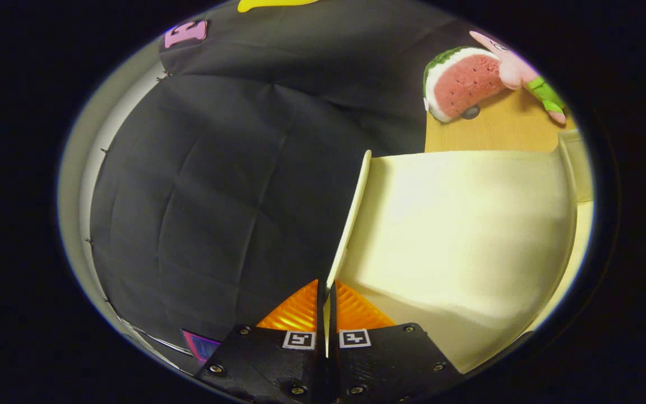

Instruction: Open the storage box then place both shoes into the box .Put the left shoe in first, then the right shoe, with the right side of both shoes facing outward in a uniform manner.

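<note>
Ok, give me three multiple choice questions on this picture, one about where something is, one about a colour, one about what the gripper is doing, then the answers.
1. Where is the watermelon plush toy?
A. On the wooden surface beyond the box lid
B. Between the fingers
C. Hanging on the booth wall

2. What colour is the box lid?
A. Blue
B. Pale cream
C. Red

3. What is the gripper doing?
A. Wide open, holding nothing
B. Shut on the plush toy
C. Closed on the thin edge of the box lid

Answers:
1. A, the toy lies on the wood past the lid's far edge.
2. B, the broad panel is pale cream.
3. C, the lid's edge runs down between the two fingers, which pinch it.
</note>
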Demonstrator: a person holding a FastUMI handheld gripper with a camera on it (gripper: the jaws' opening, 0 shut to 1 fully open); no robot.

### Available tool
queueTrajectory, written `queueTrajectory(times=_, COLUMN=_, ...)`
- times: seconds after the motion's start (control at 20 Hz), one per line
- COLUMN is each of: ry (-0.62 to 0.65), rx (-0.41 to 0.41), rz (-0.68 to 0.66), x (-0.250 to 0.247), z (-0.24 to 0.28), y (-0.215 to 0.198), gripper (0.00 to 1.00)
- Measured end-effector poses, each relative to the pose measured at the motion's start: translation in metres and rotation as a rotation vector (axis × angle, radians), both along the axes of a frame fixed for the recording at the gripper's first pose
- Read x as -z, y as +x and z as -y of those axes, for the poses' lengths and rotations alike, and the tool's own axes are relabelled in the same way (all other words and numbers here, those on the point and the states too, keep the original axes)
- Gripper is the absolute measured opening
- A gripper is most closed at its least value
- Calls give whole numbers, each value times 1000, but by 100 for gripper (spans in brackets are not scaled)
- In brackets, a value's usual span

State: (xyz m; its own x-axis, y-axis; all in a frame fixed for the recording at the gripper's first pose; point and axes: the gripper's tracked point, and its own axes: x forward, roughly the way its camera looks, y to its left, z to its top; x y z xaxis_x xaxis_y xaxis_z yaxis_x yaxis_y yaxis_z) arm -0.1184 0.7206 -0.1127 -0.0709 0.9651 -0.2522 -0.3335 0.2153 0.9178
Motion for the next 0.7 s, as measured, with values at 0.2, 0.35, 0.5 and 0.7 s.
queueTrajectory(times=0.2, ry=-119, rx=14, rz=29, x=38, z=-13, y=-1, gripper=1)
queueTrajectory(times=0.35, ry=-165, rx=9, rz=103, x=38, z=-19, y=-1, gripper=2)
queueTrajectory(times=0.5, ry=-158, rx=-16, rz=148, x=21, z=-19, y=-3, gripper=8)
queueTrajectory(times=0.7, ry=-106, rx=-27, rz=210, x=-11, z=-7, y=3, gripper=15)
